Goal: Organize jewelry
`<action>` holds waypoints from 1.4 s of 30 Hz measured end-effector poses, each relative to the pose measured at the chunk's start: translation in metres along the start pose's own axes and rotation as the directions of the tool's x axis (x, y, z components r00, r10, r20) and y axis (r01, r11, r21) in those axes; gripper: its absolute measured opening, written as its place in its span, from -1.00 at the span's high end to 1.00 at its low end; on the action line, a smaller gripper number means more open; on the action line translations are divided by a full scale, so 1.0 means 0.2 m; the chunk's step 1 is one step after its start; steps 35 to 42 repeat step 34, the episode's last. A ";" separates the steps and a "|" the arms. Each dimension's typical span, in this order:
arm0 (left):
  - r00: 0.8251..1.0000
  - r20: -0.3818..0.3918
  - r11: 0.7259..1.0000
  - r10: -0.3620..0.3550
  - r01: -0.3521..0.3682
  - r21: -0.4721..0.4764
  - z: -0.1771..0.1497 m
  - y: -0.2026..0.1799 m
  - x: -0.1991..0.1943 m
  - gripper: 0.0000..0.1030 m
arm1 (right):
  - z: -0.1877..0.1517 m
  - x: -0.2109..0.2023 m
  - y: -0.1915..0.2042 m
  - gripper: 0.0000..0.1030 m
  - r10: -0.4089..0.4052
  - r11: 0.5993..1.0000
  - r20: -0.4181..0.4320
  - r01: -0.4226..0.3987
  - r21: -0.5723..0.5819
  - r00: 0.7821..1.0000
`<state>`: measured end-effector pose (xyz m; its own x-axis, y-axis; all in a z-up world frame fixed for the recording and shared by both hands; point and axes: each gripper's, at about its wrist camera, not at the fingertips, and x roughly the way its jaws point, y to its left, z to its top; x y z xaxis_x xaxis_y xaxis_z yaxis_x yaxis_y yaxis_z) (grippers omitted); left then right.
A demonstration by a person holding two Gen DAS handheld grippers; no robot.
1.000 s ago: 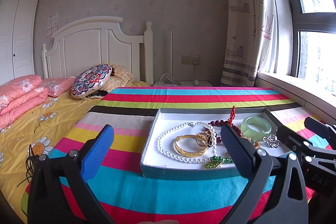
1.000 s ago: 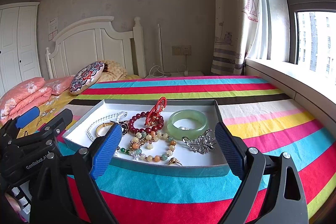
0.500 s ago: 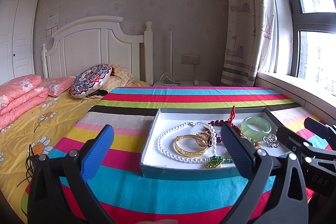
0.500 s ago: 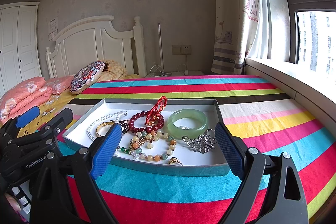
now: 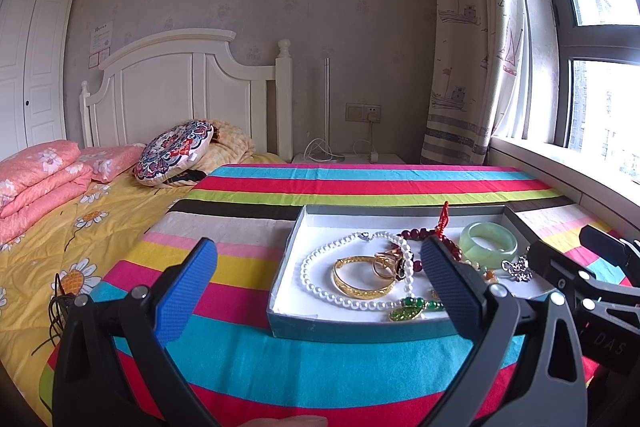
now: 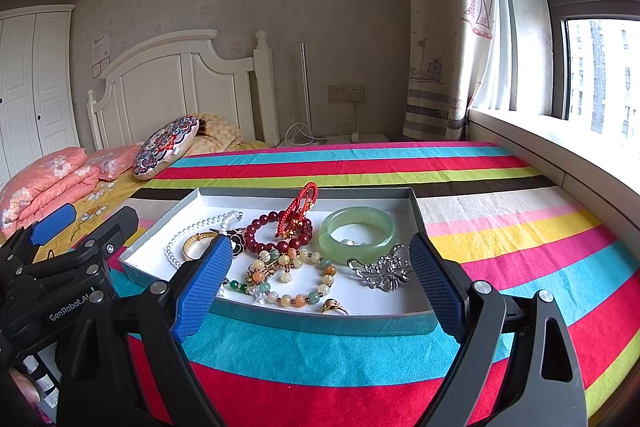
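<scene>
The tray (image 6: 416, 203) sat on the striped desk (image 6: 500, 267), its long axis running left to right across my view, open side up. All places below are given from that tray.

My right hand-held gripper (image 6: 320, 283) hung over the tray's near edge, jaws wide, nothing between them. My left hand-held gripper (image 5: 320, 283) hung off the tray's near left corner, jaws also wide and empty.

Inside the tray: pearl necklace (image 5: 320, 287) at the left end, looped, with the gold bangle (image 5: 360, 277) lying flat inside the loop. Dark red bead bracelet (image 6: 276, 235) in the middle, its red knotted tassel (image 6: 302, 203) pointing toward the far wall. Jade bangle (image 6: 358, 233) lay flat right of centre. Silver brooch (image 6: 384, 271) lay near the right end, multicoloured bead bracelet (image 6: 296, 279) and a gold ring (image 6: 334, 305) toward the near wall.
</scene>
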<state>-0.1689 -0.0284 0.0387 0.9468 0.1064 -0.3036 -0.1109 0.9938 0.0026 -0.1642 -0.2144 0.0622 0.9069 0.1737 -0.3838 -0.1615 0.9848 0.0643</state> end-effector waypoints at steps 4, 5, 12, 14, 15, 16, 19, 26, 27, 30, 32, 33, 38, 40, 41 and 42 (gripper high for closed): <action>1.000 -0.001 1.000 0.000 0.000 -0.001 0.00 0.00 0.00 -0.96 | 0.00 0.00 0.00 -0.68 -0.001 1.000 0.000 0.001 0.000 1.000; 1.000 0.000 1.000 0.000 0.000 -0.001 0.00 0.00 0.00 -0.96 | 0.00 0.00 0.00 -0.68 0.000 1.000 0.000 0.000 0.000 1.000; 1.000 -0.001 1.000 -0.001 0.001 0.005 0.00 -0.02 0.00 -0.96 | 0.00 0.01 0.00 -0.68 0.002 1.000 -0.001 -0.002 0.001 1.000; 1.000 -0.004 1.000 -0.002 0.002 0.004 0.00 -0.03 0.00 -0.96 | 0.00 0.00 0.00 -0.68 0.001 1.000 -0.002 -0.001 0.001 1.000; 1.000 -0.005 1.000 -0.002 0.002 0.005 0.00 -0.03 0.00 -0.96 | 0.00 0.00 0.00 -0.68 0.002 1.000 -0.002 -0.002 0.001 1.000; 1.000 -0.006 1.000 -0.005 0.005 0.005 0.00 -0.03 0.00 -0.96 | 0.00 0.01 0.00 -0.68 0.001 1.000 -0.001 -0.001 0.001 1.000; 1.000 -0.014 1.000 -0.013 0.013 0.006 0.00 -0.03 0.01 -0.96 | 0.00 0.01 0.00 -0.68 0.002 1.000 -0.002 -0.002 0.002 1.000; 0.997 -0.072 0.999 -0.023 0.026 0.038 -0.02 -0.07 0.01 -0.96 | -0.01 0.00 0.00 -0.68 0.018 1.000 -0.016 -0.018 0.022 1.000; 0.995 -0.098 0.998 -0.035 0.039 0.042 -0.02 -0.07 0.01 -0.96 | 0.00 0.00 -0.01 -0.68 0.022 0.999 -0.023 -0.021 0.025 1.000; 0.969 -0.246 0.996 -0.025 0.045 0.077 -0.02 -0.06 0.04 -0.96 | 0.00 -0.02 -0.01 -0.68 0.038 0.999 -0.112 -0.034 0.038 0.993; 0.949 -0.314 0.996 -0.041 0.062 0.058 -0.03 -0.03 0.03 -0.96 | 0.00 -0.02 -0.01 -0.68 0.051 0.998 -0.224 -0.045 0.033 0.973; 0.935 -0.354 0.996 -0.040 0.067 0.065 -0.04 -0.03 0.03 -0.96 | -0.02 -0.02 0.00 -0.68 0.049 0.999 -0.291 -0.048 0.012 0.955; 0.924 -0.381 0.994 -0.036 0.071 0.078 -0.05 -0.03 0.04 -0.96 | -0.04 -0.02 0.02 -0.68 0.045 0.999 -0.346 -0.052 -0.009 0.937; 0.924 -0.381 0.994 -0.036 0.071 0.078 -0.05 -0.03 0.04 -0.96 | -0.04 -0.02 0.02 -0.68 0.045 0.999 -0.346 -0.052 -0.009 0.937; 0.924 -0.381 0.994 -0.036 0.071 0.078 -0.05 -0.03 0.04 -0.96 | -0.04 -0.02 0.02 -0.68 0.045 0.999 -0.346 -0.052 -0.009 0.937; 0.924 -0.381 0.994 -0.036 0.071 0.078 -0.05 -0.03 0.04 -0.96 | -0.04 -0.02 0.02 -0.68 0.045 0.999 -0.346 -0.052 -0.009 0.937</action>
